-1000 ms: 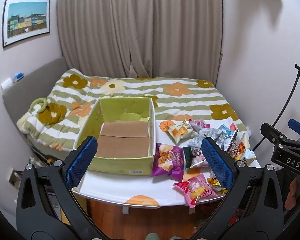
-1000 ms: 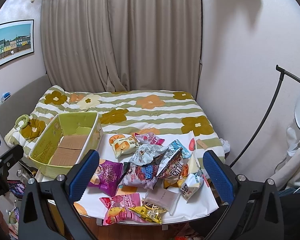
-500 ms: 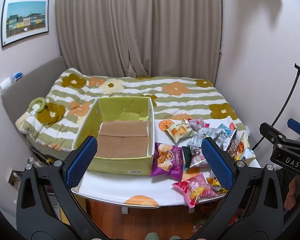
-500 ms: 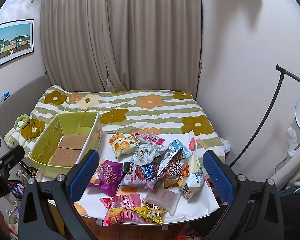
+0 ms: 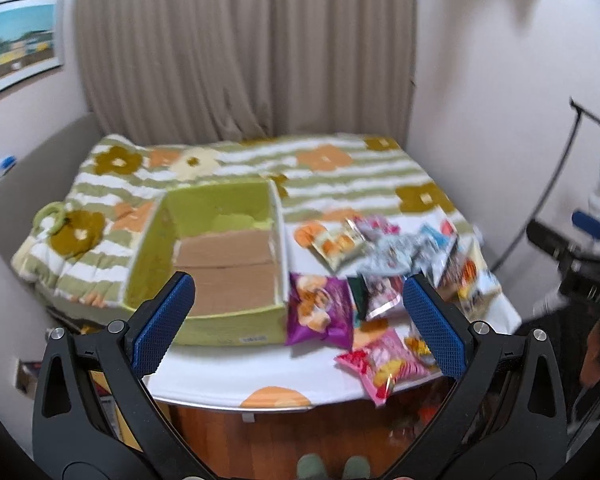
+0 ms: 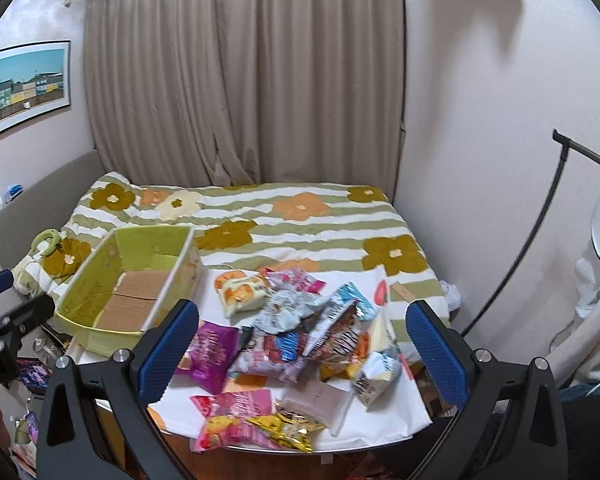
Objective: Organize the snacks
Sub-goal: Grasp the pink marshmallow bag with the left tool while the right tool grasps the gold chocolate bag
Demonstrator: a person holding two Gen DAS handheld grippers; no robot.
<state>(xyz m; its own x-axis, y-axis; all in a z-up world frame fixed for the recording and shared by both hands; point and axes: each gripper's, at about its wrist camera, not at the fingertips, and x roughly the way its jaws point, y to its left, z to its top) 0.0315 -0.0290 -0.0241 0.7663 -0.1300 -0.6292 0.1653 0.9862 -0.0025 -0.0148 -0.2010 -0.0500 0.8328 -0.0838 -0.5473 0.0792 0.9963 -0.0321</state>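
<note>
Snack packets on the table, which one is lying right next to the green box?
The purple packet. Its left edge sits against the green box near corner, while the other packets lie further right.

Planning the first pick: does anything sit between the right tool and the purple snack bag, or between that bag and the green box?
Nothing visible does. The right tool hangs open above the table's near edge, and the purple snack bag lies uncovered at the left of the pile, right beside the green box, which is open-topped and holds no snacks.
</note>
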